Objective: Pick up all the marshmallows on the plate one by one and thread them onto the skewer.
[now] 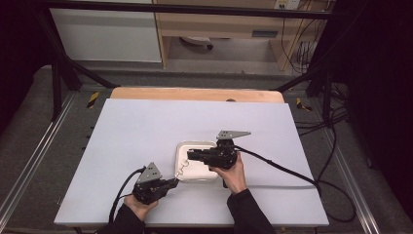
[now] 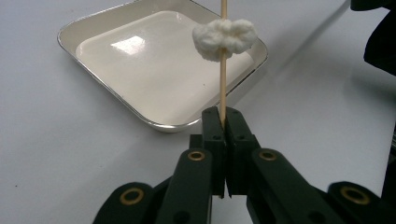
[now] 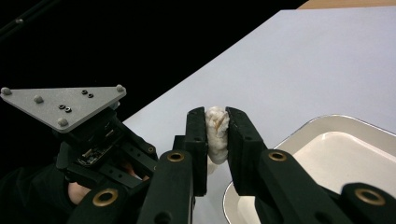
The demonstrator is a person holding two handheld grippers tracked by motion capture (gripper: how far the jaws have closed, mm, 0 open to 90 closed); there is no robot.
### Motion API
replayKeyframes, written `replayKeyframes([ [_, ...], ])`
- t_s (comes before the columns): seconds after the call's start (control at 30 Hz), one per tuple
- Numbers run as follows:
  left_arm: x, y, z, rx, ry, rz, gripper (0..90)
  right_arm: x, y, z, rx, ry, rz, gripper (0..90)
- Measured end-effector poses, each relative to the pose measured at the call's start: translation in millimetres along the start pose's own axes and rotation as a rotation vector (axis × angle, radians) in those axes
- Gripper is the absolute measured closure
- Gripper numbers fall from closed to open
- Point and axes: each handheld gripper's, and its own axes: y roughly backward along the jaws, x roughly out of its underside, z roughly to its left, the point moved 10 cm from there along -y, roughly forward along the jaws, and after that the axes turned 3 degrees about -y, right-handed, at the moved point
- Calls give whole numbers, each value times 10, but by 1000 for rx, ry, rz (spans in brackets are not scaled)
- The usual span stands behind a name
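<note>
Two tongs engaged: left tongs (image 2: 222, 122) pinched thin wooden skewer (image 2: 223, 84); right tongs (image 3: 216, 131) squeezed soft white marshmallow (image 3: 217, 133) at twelve o'clock, likely squashy, light.

Both the left gripper (image 1: 171, 184) and the right gripper (image 1: 191, 155) are black, with brass-ringed pivot holes on the arms of their jaws, small screws in the pads, a grey three-cornered plate studded with small knobs on top, a trailing black cable, and dark sleeves (image 1: 251, 214) behind.
</note>
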Motion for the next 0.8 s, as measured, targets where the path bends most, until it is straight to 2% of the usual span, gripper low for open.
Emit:
replayKeyframes([
  [0.1, -3, 1, -4, 0, -3, -3, 882, 8, -4, 6, -5, 3, 1, 802],
  [0.13, -39, 14, -16, 10, 5, -34, 882, 18, -9, 8, -7, 2, 4, 802],
  [0.17, -81, 29, -19, 14, 11, -49, 882, 74, -36, 19, -22, -9, 40, 802],
  [0.2, -91, 30, 5, -16, 5, -37, 882, 140, -76, 20, -26, -16, 59, 800],
  [0.23, -82, 21, 19, -23, 1, -37, 882, 160, -98, 10, -13, -4, 40, 801],
  [0.3, -51, 2, 27, -5, 24, -31, 882, 155, -126, 15, -11, -2, 11, 802],
  [0.33, -61, -17, 18, 8, 11, -42, 882, 168, -141, 4, -13, -8, 14, 801],
  [0.47, -74, -2, 10, 12, 8, -49, 882, 176, -139, -13, -9, -9, 27, 776],
  [0.53, -80, 5, 10, 9, 3, -51, 882, 156, -117, -19, 9, 3, 20, 676],
  [0.63, -70, 6, 18, 12, 10, -48, 881, 117, -66, -29, 41, 34, 9, 578],
  [0.8, -61, 8, 31, 8, 18, -42, 881, 83, 63, -59, 107, 105, 26, 442],
])
